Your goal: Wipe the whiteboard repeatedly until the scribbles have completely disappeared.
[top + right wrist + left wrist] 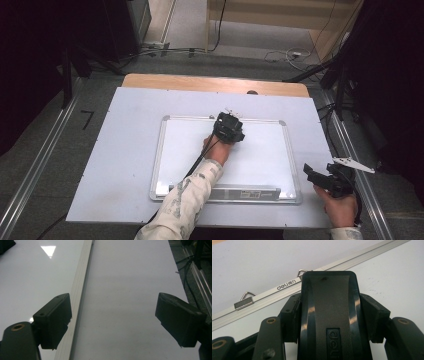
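Observation:
A black eraser (329, 315) with a "deli" mark is clamped between the jaws of my left gripper (229, 128), which is shut on it. The eraser rests near the top edge of a silver-framed whiteboard (260, 160), close to the frame rail (287, 286) and its hanging clips. The board surface (392, 277) looks white with faint specks. My right gripper (320, 176) is held beside the board's lower right corner. In the right gripper view the gripper (113, 317) is open, nothing between its jaws, over the white table cover beside the board's right frame (80, 290).
The whiteboard lies on a white sheet (130, 150) covering a wooden table (210, 82). A pen tray (240, 192) runs along the board's near edge. Metal rails (40, 165) flank the table; cables lie on the floor at the back and right.

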Action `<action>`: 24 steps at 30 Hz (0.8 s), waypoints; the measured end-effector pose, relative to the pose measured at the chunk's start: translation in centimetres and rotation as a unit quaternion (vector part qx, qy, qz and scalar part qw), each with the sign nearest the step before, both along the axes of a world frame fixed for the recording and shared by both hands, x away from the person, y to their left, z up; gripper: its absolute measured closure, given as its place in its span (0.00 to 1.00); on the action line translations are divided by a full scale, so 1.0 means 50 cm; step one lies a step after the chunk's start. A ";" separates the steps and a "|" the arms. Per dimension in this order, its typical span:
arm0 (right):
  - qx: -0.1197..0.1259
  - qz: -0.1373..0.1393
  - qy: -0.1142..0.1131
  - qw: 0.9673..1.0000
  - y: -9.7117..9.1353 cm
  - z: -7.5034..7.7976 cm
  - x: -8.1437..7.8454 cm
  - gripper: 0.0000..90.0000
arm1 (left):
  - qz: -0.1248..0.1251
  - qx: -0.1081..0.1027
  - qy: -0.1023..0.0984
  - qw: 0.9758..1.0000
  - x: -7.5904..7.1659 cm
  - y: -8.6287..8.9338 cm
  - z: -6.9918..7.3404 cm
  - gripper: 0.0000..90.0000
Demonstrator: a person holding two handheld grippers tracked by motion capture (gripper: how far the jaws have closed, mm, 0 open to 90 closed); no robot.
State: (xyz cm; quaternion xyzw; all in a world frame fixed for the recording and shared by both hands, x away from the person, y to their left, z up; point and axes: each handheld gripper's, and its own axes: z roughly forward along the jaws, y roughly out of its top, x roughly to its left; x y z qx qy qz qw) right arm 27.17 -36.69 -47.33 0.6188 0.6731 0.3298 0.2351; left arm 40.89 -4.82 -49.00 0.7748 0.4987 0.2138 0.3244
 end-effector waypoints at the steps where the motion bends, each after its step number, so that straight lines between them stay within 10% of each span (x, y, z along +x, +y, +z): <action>1: -0.001 0.000 0.001 1.000 0.000 0.000 0.001 0.14 | -0.002 0.003 0.000 1.000 0.000 -0.002 0.001 0.45; 24: 0.002 0.005 0.000 1.000 0.001 -0.001 0.006 0.14 | -0.025 0.007 -0.006 1.000 0.021 -0.090 0.000 0.45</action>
